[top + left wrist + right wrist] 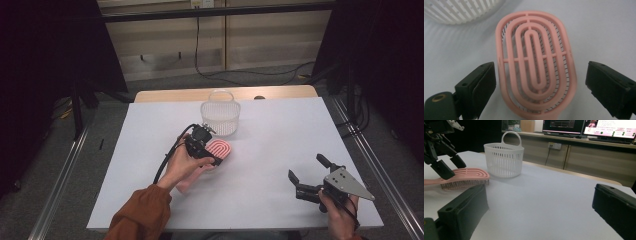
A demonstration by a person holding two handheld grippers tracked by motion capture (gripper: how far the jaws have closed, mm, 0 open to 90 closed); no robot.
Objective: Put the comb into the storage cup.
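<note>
Hairbrush: we saw the pink hairbrush (221, 150) lying bristles-down on the white table (280, 135), its vented back up, just at 7 o'clock of the basket; that flat pose left both long edges free for a side grip.
Basket: the white slotted basket (220, 118) stood upright at 12 o'clock on the table, handle raised and mouth open, which we judged made it the likely drop-off.
Left gripper: we found the left gripper (537, 82) poised over the brush's lower half, jaws spread wide, one on each side and touching nothing; we judged it was lined up to close across the narrow width.
Contact: in the high view the hand hid the handle, so we could not tell whether anything pressed on it.
Right gripper: the right gripper (309, 173) waited at 5 o'clock, well apart, jaws wide open and empty, probably kept clear of the work.
</note>
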